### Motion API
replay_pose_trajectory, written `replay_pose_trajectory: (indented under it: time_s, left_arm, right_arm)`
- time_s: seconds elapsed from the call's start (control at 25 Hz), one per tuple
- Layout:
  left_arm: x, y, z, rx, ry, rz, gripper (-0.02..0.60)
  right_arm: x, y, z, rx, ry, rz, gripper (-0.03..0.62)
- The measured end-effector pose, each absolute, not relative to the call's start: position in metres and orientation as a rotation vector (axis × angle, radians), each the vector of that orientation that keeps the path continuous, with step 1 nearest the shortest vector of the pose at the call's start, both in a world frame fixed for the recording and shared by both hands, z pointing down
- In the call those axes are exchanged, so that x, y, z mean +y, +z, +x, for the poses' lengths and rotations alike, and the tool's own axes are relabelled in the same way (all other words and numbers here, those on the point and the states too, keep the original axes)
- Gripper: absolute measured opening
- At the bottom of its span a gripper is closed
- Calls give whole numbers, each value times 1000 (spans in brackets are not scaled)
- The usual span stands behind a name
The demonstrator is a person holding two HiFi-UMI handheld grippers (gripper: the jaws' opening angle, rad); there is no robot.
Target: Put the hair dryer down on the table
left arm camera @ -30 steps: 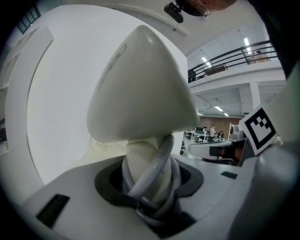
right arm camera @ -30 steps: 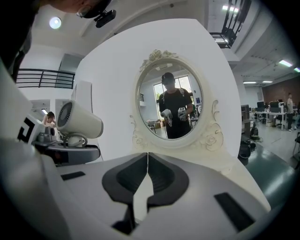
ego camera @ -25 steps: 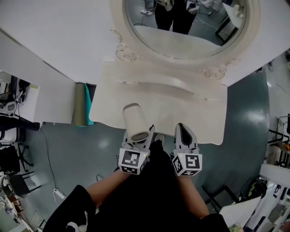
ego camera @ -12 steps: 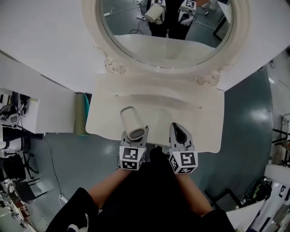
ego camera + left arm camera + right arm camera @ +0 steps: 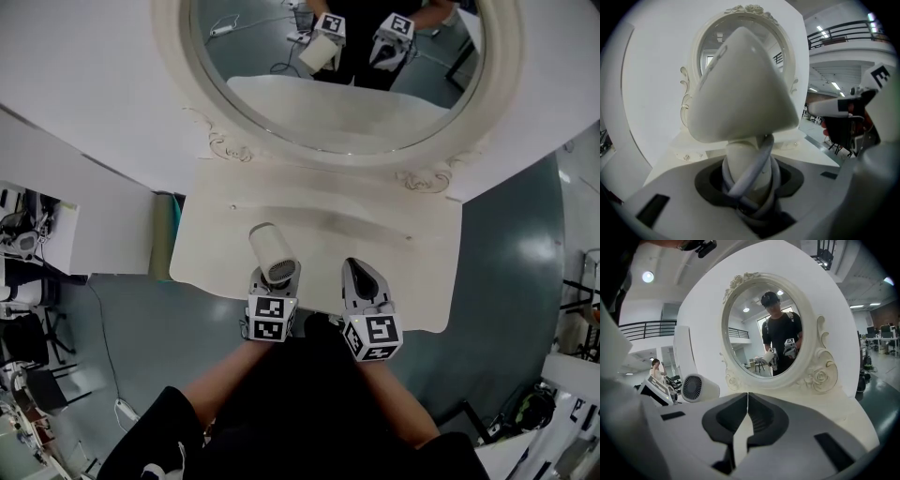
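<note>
The white hair dryer [image 5: 270, 251] hangs over the front left part of the cream vanity table [image 5: 403, 234], nozzle pointing away from me. My left gripper [image 5: 274, 281] is shut on its handle. In the left gripper view the dryer's body [image 5: 740, 89] fills the middle, and the handle, with the grey cord [image 5: 757, 164] wound round it, sits between the jaws. My right gripper [image 5: 362, 274] hovers beside it over the table's front edge, shut with nothing in it. In the right gripper view its jaws meet at the tips, and the hair dryer [image 5: 698, 387] shows at the left.
An oval mirror [image 5: 337, 75] in an ornate cream frame stands at the back of the table and reflects both grippers. A green roll [image 5: 161, 234] leans at the table's left side. Equipment and cables [image 5: 28, 234] lie on the grey floor at the left.
Both grippers have moved forward over the table's front edge, and the left one has sunk with the dryer. The hold on the dryer is unchanged.
</note>
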State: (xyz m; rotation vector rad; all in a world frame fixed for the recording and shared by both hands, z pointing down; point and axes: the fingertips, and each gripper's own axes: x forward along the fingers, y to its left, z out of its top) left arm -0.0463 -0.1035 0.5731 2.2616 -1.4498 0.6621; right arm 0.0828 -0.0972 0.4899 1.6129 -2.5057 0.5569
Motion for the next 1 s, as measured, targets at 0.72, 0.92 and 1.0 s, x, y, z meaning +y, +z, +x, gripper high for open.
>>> replay_pose_trajectory:
  time_s: [0.72,0.92,1.0]
  left_arm:
    - [-120,656,-50,-1404,895,2078,176]
    - [-123,677,-51,-1380,993,2053,176]
    - [-124,684,-51,-1368,1025,2051,176]
  right_arm:
    - [-114,499,68,-2524,540,1516,18]
    - [-111,500,73,-2521,557,1524,18]
    - [-110,501,75,-2520,561,1532,18]
